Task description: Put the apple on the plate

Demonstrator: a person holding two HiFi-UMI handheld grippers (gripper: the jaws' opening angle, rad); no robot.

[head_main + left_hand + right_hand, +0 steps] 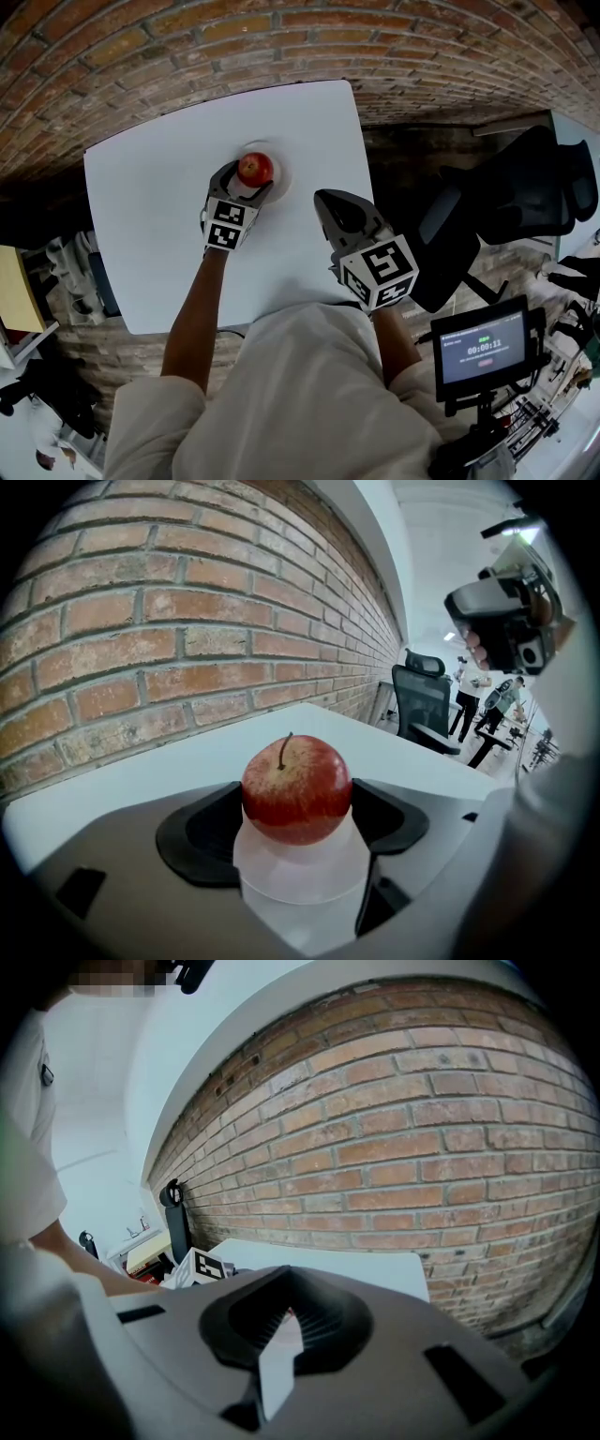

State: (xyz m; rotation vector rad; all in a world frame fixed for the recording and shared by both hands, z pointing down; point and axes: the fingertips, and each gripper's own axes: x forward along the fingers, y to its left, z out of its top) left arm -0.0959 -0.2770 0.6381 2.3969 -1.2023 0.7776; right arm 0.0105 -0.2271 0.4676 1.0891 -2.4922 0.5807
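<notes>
A red apple [255, 168] with a stem sits between the jaws of my left gripper [250, 182], which is shut on it. Both dark pads touch the apple's [296, 789] sides in the left gripper view. Right under it lies the white plate [282, 177], near the far edge of the white table [150, 234]; the apple's underside is at the plate [298, 878], but contact is unclear. My right gripper [330, 200] hovers to the right of the plate, nearer to me, shut and empty. Its jaws [279, 1327] show only a thin slit.
A red brick wall [187, 56] runs just behind the table's far edge. Black office chairs [525, 197] stand to the right of the table, and a small screen on a stand [483, 349] is at the lower right. Shelves and clutter are at the left.
</notes>
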